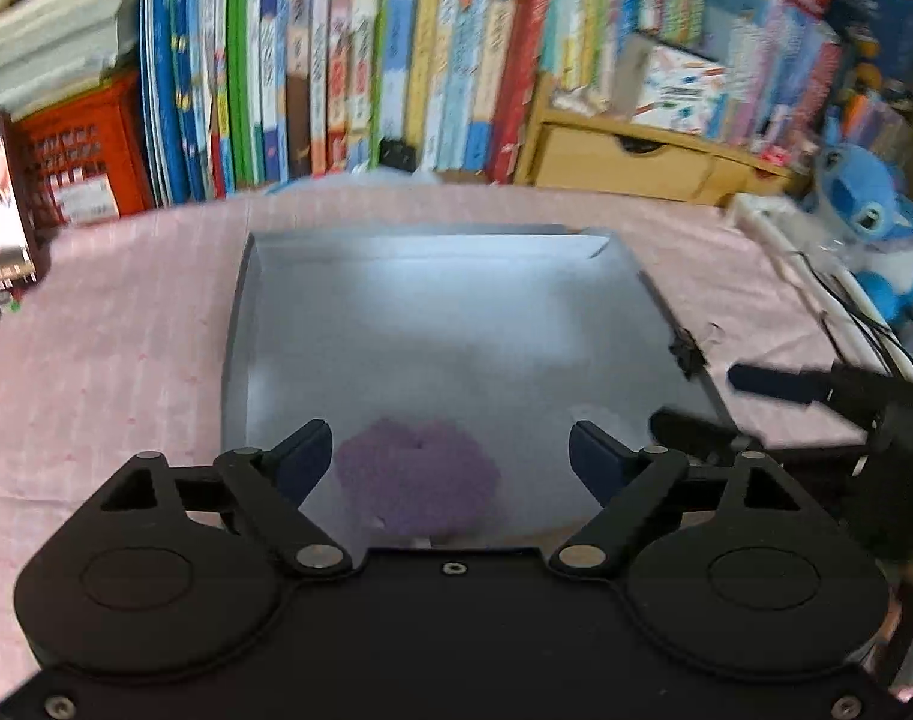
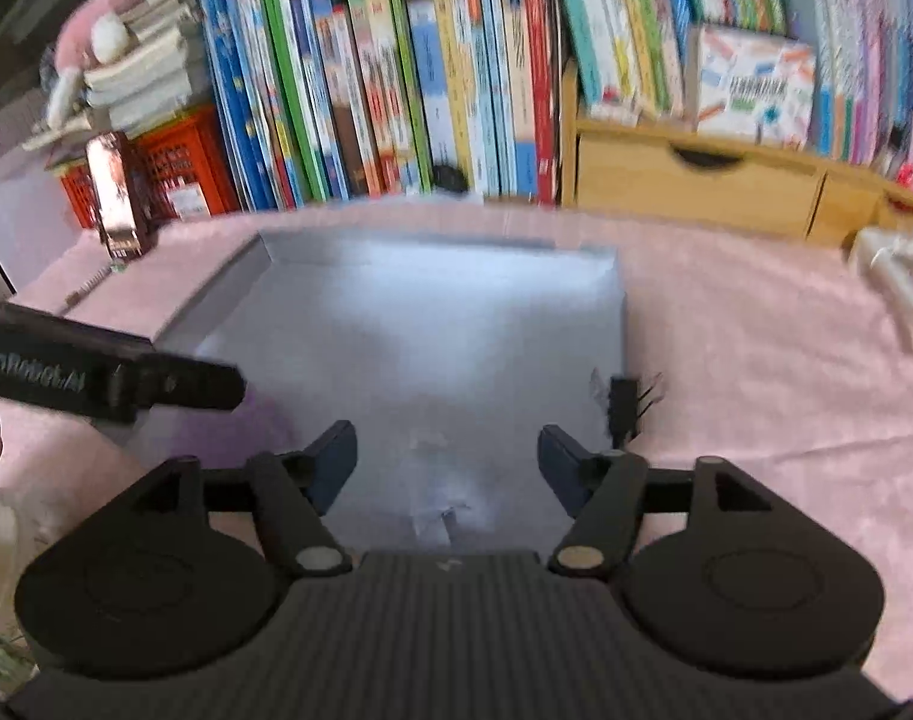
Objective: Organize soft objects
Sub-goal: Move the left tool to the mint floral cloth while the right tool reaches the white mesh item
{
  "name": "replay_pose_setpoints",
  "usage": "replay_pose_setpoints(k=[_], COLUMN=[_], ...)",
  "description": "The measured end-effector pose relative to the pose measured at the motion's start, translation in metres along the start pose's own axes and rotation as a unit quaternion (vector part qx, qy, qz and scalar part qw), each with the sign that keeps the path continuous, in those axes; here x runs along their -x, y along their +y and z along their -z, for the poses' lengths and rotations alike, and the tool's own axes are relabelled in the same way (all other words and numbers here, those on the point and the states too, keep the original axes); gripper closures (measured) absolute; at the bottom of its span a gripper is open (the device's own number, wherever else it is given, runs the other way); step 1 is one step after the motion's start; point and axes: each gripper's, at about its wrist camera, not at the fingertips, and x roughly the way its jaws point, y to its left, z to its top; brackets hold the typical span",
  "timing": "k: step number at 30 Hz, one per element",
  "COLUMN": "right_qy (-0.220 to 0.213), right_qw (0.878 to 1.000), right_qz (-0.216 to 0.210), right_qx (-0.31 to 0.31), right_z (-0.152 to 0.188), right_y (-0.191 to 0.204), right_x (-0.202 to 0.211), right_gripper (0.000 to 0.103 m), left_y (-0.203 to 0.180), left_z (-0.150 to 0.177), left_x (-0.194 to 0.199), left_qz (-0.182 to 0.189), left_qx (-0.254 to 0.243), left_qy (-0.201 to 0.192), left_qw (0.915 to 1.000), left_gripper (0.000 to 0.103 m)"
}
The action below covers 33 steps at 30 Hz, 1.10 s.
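Place: a lived-in home room, likely a child's study or play corner.
Books: a tightly packed row of colourful picture books standing upright at 12 o'clock.
Storage: a small wooden drawer unit at 1 o'clock; a red plastic crate at 10 o'clock.
Toys: a blue plush toy at 2 o'clock; a pink-and-white plush on stacked books at 10 o'clock.
Surface: a table under a pink cloth.

A matt pink cloth covers the table. The grey tray looks like smooth card with a faint sheen. A fuzzy purple soft object lies in it. The drawer unit is pale wood.
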Motion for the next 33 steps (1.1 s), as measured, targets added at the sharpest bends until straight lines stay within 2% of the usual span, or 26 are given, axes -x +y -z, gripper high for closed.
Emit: replay_pose_setpoints(k=[5, 12, 15, 19, 26, 33], right_qy=[-0.062, -0.135, -0.154, -0.170, -0.174, -0.183], right_qw=[0.998, 0.988, 0.985, 0.983, 0.983, 0.981], right_qz=[0.005, 0.019, 0.026, 0.030, 0.050, 0.054], right_qx=[0.032, 0.067, 0.071, 0.063, 0.042, 0.032], right_z=[0.016, 0.063, 0.086, 0.115, 0.158, 0.184], right_y=[0.006, 0.020, 0.022, 0.021, 0.017, 0.016], right_x=[0.050, 0.109, 0.124, 0.137, 0.138, 0.142], right_gripper=[0.015, 0.008, 0.008, 0.006, 0.006, 0.006], left_y=[-0.005, 0.004, 0.011, 0.021, 0.036, 0.037], left_z=[0.032, 0.089, 0.115, 0.149, 0.201, 0.241], left_x=[0.044, 0.098, 0.113, 0.126, 0.141, 0.143], left_qz=[0.019, 0.054, 0.055, 0.035, 0.011, -0.018], left_qx=[-0.023, -0.001, 0.004, 0.024, 0.042, 0.024], left_qy=[-0.060, -0.144, -0.170, -0.195, -0.213, -0.191], left_qw=[0.9978, 0.9882, 0.9840, 0.9799, 0.9760, 0.9811], left_gripper=[0.014, 0.010, 0.009, 0.008, 0.008, 0.008])
